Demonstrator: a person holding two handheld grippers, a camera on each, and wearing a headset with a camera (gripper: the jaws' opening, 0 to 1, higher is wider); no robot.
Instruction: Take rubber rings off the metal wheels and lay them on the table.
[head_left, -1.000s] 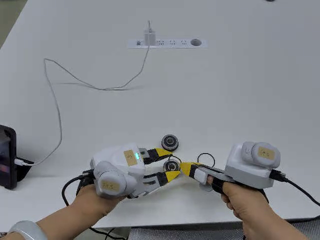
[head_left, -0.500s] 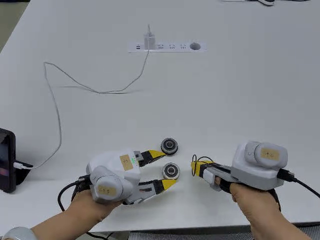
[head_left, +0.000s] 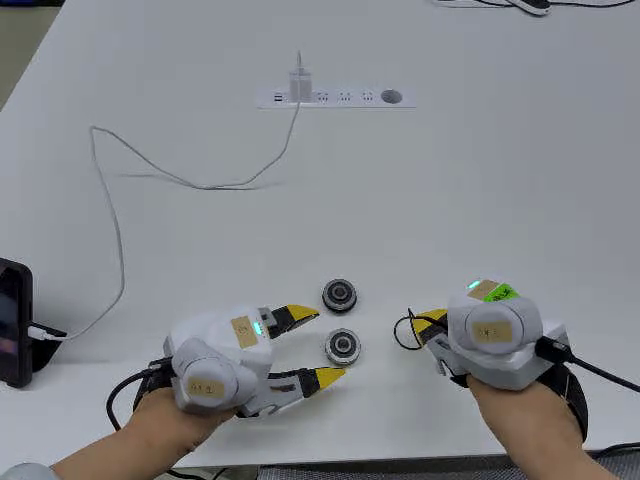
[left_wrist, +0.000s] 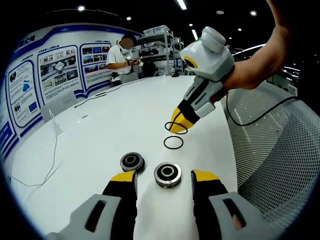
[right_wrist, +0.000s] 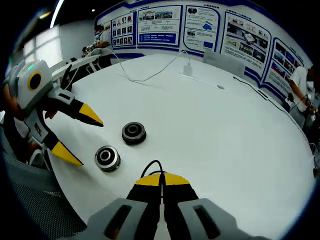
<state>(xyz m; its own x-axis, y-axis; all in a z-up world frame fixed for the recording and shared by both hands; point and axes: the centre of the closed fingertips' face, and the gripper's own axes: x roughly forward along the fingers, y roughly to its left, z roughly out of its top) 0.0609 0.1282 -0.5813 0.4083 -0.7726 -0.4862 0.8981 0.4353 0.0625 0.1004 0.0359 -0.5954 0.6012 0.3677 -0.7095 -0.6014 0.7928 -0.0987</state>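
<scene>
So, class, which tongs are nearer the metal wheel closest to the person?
Left. The left tongs gape just short of that wheel; the right tongs sit farther off to its right, shut on a rubber ring.

I count two round metal wheels (head_left: 340, 295) (head_left: 343, 346) on the white worktop (head_left: 480, 190). Thin black rubber rings (left_wrist: 173, 148) (left_wrist: 177, 133): two. White-and-yellow grippers: two, the left gripper (head_left: 322, 344) and the right gripper (head_left: 432, 318). One white power strip (head_left: 335, 96), one white plug-in charger (head_left: 299, 75), one white cable (head_left: 110, 215), one dark phone (head_left: 12, 318).
</scene>
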